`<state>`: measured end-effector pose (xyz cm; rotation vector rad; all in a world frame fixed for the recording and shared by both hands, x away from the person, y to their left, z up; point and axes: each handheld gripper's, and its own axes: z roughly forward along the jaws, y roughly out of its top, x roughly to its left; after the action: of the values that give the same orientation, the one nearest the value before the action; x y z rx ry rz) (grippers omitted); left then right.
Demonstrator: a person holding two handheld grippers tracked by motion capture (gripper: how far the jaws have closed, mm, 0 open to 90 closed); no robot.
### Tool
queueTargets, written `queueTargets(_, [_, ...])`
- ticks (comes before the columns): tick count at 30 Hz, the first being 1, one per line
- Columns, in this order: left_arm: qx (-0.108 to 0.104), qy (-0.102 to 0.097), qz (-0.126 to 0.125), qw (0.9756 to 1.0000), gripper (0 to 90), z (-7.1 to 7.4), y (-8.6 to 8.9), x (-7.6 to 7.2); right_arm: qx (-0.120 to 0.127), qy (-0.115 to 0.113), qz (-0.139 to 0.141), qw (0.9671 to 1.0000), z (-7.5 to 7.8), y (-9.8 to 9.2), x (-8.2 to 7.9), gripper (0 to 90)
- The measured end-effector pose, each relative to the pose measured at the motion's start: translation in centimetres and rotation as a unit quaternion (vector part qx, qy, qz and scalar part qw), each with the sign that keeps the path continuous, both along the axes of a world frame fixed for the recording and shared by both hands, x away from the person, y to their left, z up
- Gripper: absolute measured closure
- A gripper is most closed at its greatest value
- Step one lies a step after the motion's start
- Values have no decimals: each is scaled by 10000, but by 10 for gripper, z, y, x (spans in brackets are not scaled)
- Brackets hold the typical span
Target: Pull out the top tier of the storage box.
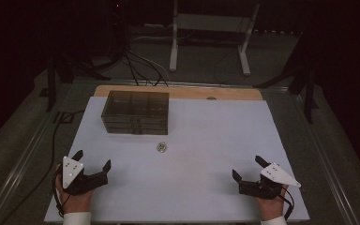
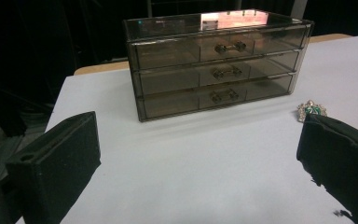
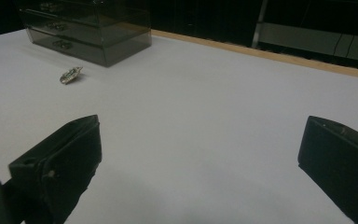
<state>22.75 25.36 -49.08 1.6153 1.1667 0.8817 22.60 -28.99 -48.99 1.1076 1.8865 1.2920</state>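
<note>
While both grippers' fingers gape empty, the smoky three-drawer box [image 2: 216,63] stands shut, a brooch [image 2: 311,110] just beside it.

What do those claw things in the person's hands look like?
Both are black, each with two chunky jaws. The left gripper and the right gripper each carry a white three-cornered plate with small dots on top. A black cable trails from the left one. White cuffs show at the person's wrists.

No text, label, brand, number or sign can be read anywhere. The smoky drawer box [image 2: 216,65] at the upper centre of the left gripper view bears no lettering, and the small brooch [image 2: 311,110] at its right edge is too small to show any.
</note>
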Motion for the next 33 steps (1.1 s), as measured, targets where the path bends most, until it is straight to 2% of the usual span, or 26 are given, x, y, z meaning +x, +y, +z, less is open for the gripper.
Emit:
queueTargets(3, [-312, -67, -81, 9995, 7, 2, 2, 2, 3, -16, -27, 10000, 0, 0, -1, 0])
queueTargets(7, [-303, -191, 47, 9993, 7, 11, 3, 5, -21, -27, -72, 10000, -1, -1, -2, 0])
queueTargets(12, [-329, -81, 178, 9993, 6, 22, 5, 8, 4, -38, -95, 9999, -1, -2, -2, 0])
queueTargets(15, [-361, -103, 213, 9991, 6, 26, 4, 11, -12, -64, -139, 9999, -1, -2, -1, 0])
queueTargets(17, [-311, -115, 242, 9992, 6, 28, 2, 13, 28, -55, -151, 9999, -1, -2, 0, 0])
queueTargets(22, [-232, -124, 201, 9995, 6, 31, -3, 19, 6, -65, -142, 9999, -1, -1, -1, 0])
queueTargets(33, [-224, -107, 199, 9995, 6, 32, -13, 32, 10, -75, -144, 9999, -1, -1, -2, 0])
